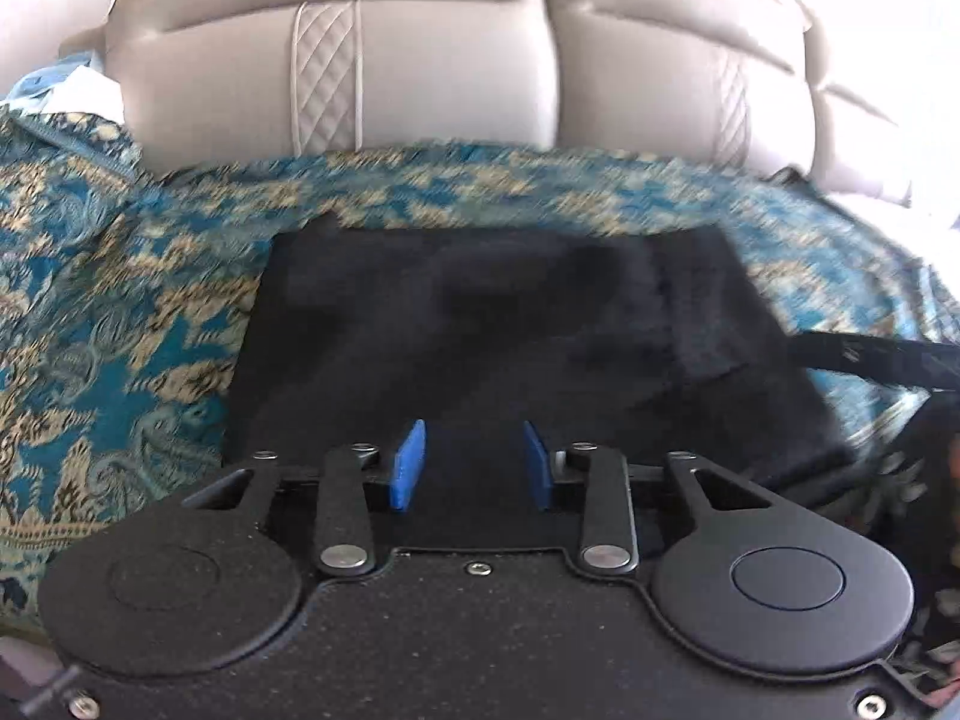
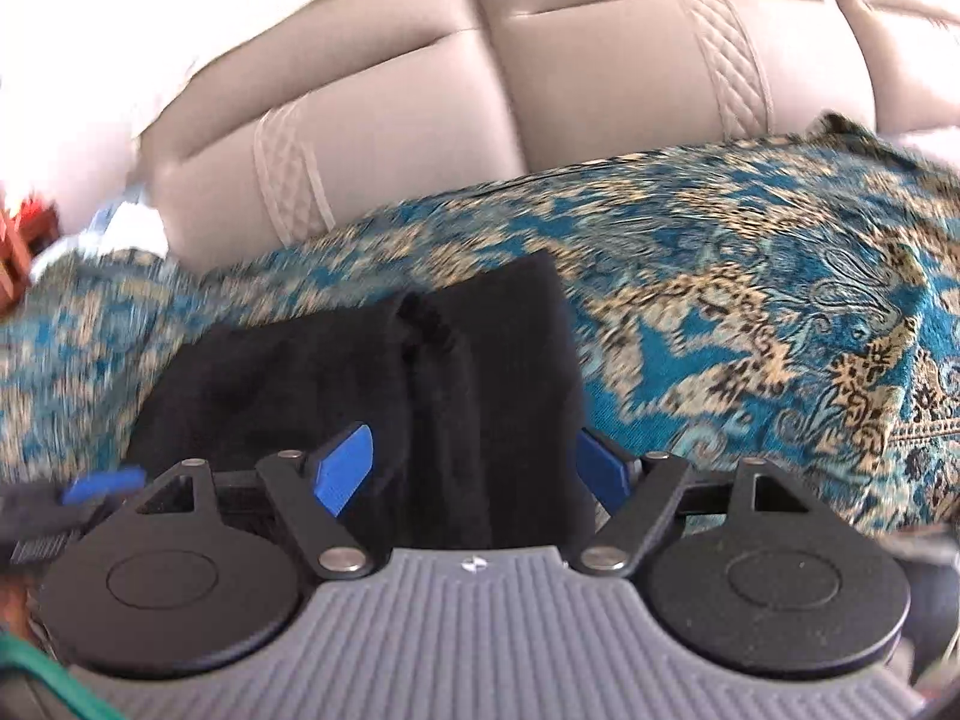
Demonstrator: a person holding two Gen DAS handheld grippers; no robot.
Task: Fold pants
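The black pants point(image 1: 492, 330) lie folded into a flat rectangle on a teal and gold patterned cloth point(image 1: 120, 312). My left gripper point(image 1: 474, 459) is open over the near edge of the pants, blue pads apart, nothing between them. In the right wrist view the pants point(image 2: 372, 372) show a raised fold ridge down the middle. My right gripper point(image 2: 480, 456) is open wide, its blue pads on either side of the pants' near right part. The right gripper's arm shows at the right edge of the left wrist view point(image 1: 876, 360).
A beige cushioned sofa back point(image 1: 450, 60) rises behind the cloth, also in the right wrist view point(image 2: 480, 90). The patterned cloth point(image 2: 780, 300) spreads wide to the right. A red object point(image 2: 24, 240) sits at the far left.
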